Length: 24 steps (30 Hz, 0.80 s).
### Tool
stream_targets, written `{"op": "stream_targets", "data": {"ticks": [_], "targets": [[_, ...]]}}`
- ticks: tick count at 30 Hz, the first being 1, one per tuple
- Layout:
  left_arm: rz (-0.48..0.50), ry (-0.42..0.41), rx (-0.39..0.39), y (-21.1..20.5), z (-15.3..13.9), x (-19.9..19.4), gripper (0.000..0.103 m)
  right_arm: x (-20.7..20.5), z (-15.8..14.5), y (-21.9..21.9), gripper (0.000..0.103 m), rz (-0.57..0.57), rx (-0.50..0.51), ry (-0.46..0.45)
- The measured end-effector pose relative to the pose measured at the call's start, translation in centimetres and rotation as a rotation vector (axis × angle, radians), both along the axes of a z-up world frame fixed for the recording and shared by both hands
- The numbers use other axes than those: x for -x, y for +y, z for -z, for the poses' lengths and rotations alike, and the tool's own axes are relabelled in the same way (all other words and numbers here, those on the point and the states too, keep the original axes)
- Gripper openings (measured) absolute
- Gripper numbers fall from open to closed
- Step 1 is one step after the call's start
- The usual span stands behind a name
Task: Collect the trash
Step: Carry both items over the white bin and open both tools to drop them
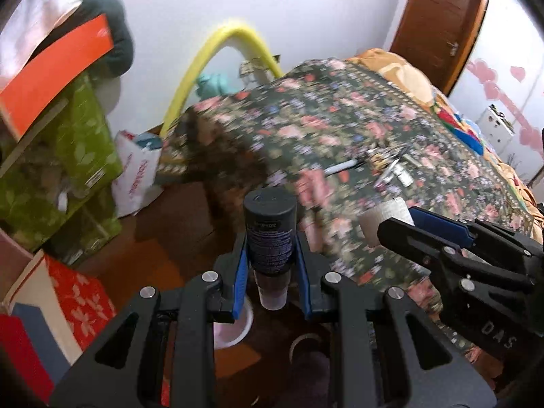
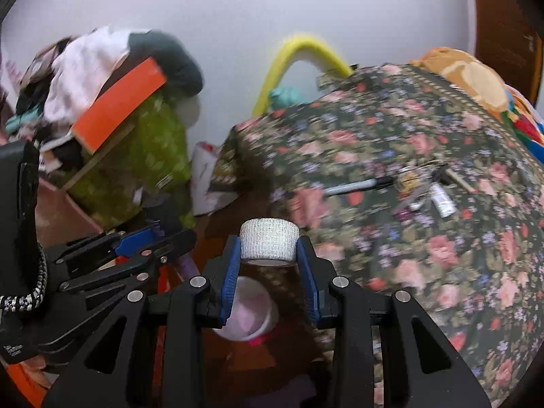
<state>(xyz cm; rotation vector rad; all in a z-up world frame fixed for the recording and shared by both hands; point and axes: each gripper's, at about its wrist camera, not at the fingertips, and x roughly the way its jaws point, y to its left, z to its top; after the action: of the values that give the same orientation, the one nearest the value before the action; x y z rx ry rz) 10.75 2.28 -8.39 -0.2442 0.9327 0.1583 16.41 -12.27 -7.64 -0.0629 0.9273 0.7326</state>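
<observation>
My left gripper (image 1: pixel 271 244) is shut on a dark tube with a clear cap (image 1: pixel 270 234), held upright above the floor. My right gripper (image 2: pixel 268 248) is shut on a white roll of bandage tape (image 2: pixel 269 243). Each gripper shows in the other's view: the right gripper (image 1: pixel 408 224) at the right, the left gripper (image 2: pixel 159 234) at the left. A white bin with a pink liner (image 2: pixel 250 309) stands on the floor below both grippers; it also shows in the left wrist view (image 1: pixel 234 323). A pen (image 2: pixel 357 186) and several small items (image 2: pixel 438 197) lie on the bed.
A bed with a dark floral cover (image 2: pixel 408 238) fills the right side. Green boxes (image 1: pixel 57 166) with an orange board (image 1: pixel 57 74) and clothes stack at the left. A white bag (image 1: pixel 136 170) and a yellow hoop (image 1: pixel 217 54) stand by the wall. A brown door (image 1: pixel 438 23) is far right.
</observation>
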Motion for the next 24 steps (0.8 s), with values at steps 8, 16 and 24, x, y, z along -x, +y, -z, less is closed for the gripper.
{"op": "stream_targets", "data": {"ticks": [8, 16, 24], "targets": [[-0.068, 0.076, 0.034, 4.4, 3.7, 3.1, 0.025, 2.4, 3.1, 5.2, 0.031, -0.107, 0.055, 0.064], [-0.081, 0.163, 0.1, 7.6, 8.8, 3.7, 0.025, 2.7, 8.4, 9.0, 0.031, -0.175, 0.167, 0.14], [-0.101, 0.25, 0.151, 9.7, 13.9, 3.0, 0.025, 1.9, 12.8, 11.8, 0.031, -0.213, 0.213, 0.25]]}}
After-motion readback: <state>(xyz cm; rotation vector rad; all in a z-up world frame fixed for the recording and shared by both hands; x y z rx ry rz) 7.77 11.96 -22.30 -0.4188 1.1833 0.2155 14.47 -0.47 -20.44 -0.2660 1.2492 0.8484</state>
